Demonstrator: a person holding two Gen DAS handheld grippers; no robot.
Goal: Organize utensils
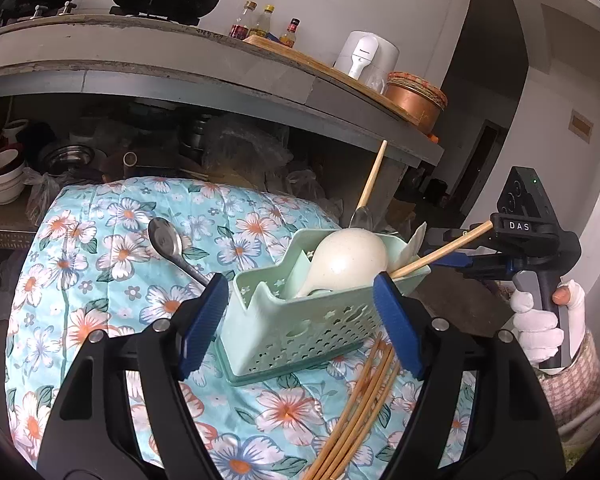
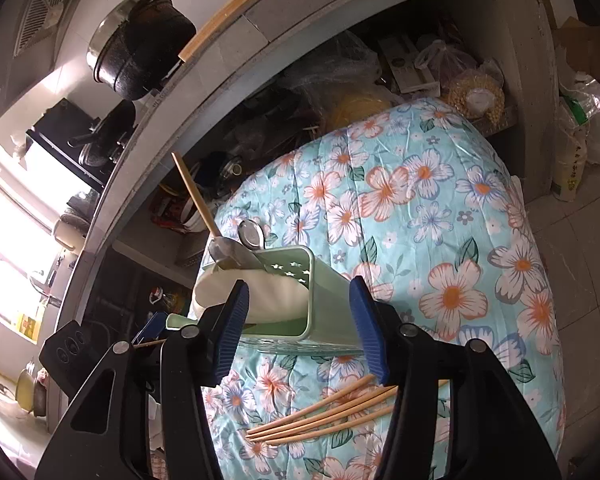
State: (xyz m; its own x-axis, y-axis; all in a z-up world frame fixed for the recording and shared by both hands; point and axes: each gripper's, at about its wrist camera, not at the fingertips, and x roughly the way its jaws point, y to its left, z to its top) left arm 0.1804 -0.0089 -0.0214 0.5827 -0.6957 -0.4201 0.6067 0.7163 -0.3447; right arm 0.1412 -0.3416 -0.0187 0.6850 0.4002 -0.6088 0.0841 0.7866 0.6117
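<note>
Several bamboo chopsticks [image 1: 356,412] lie loose on the floral cloth [image 1: 112,280] at about five o'clock in the left wrist view, nearest the camera and partly under the left gripper's [image 1: 300,316] right finger. That gripper's blue pads stand wide apart, one on either side of the mint-green utensil basket [image 1: 300,320], gripping nothing. Inside the basket a white ladle [image 1: 348,260] rests bowl-up, and a single chopstick [image 1: 440,254] leans out over the rim toward three o'clock, where the right gripper [image 1: 456,248] sits in a white-gloved hand [image 1: 540,328]; whether its pads touch that chopstick is hard to tell from here. In the right wrist view the right gripper [image 2: 300,328] shows its fingers spread with the basket's [image 2: 300,288] end between them, not pressing on it. At ten o'clock in the left view a metal spoon [image 1: 168,240] lies on the cloth. Farthest, at one o'clock, a wooden-handled scoop [image 1: 370,184] stands tilted from the basket's back
</note>
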